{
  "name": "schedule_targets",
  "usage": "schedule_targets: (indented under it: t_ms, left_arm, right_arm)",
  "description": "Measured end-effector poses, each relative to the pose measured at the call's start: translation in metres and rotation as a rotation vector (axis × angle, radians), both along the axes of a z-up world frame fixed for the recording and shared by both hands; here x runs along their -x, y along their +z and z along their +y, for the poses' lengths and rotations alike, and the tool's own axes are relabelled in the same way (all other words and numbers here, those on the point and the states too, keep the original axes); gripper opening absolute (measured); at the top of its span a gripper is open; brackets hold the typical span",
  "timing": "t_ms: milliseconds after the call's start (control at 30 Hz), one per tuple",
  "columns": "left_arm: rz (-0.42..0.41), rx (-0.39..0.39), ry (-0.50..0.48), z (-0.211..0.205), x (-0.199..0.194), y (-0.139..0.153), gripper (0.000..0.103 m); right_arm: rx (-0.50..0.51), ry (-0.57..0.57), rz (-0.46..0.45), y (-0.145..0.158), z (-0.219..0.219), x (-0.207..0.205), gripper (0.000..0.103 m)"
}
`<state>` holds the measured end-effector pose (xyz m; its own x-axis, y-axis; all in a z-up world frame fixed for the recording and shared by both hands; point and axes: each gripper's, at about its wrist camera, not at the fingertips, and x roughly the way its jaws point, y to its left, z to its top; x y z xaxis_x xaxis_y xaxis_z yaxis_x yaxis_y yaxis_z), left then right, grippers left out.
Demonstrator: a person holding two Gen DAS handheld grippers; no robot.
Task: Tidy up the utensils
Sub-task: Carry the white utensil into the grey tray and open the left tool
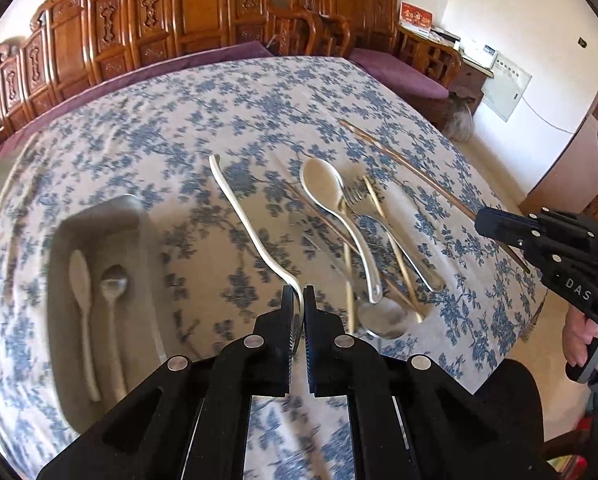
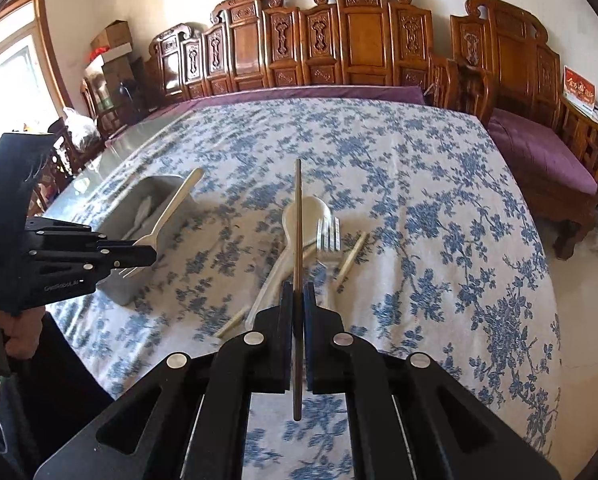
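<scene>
My left gripper (image 1: pixel 297 292) is shut on a white fork (image 1: pixel 251 232), gripped near its neck, with the handle pointing away above the flowered tablecloth. In the right wrist view the left gripper (image 2: pixel 151 256) holds that fork (image 2: pixel 171 208) over the near end of the grey tray (image 2: pixel 155 184). The tray (image 1: pixel 135 216) holds a white spoon (image 1: pixel 81 280) and a metal spoon (image 1: pixel 113 280). My right gripper (image 2: pixel 297 288) is shut on a brown chopstick (image 2: pixel 297 220), which also shows in the left wrist view (image 1: pixel 419 184). Under it lie a white spoon (image 2: pixel 307 208), a metal fork (image 2: pixel 329 236) and bamboo chopsticks (image 2: pixel 353 256).
A metal spoon (image 1: pixel 383 316) lies bowl-near in the pile. Carved wooden benches (image 2: pixel 359 40) with purple cushions (image 2: pixel 539 152) line the far side of the table. The table's edge (image 1: pixel 511 320) drops off to the right. A person's hand (image 2: pixel 15 336) holds the left gripper.
</scene>
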<state>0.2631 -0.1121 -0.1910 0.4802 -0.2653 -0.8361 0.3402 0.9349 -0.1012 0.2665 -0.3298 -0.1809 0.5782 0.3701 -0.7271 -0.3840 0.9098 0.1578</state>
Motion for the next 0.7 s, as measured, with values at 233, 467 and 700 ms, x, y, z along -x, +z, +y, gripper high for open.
schedule_targets:
  t_ms: [233,467,700]
  left_arm:
    - [-0.023,-0.021,0.031,0.026,0.006,0.015,0.004]
    - [-0.022,-0.064,0.052,0.057,0.009,0.015,0.004]
    - [0.016,-0.111,0.085,0.088,0.003,0.004,0.004]
  right_arm:
    - [-0.002,0.011,0.002,0.006,0.024,0.011,0.006]
    - [-0.003,0.038,-0.004,0.006,0.039,0.020,0.006]
    - [-0.002,0.057,-0.003,0.004,0.047,0.024,0.006]
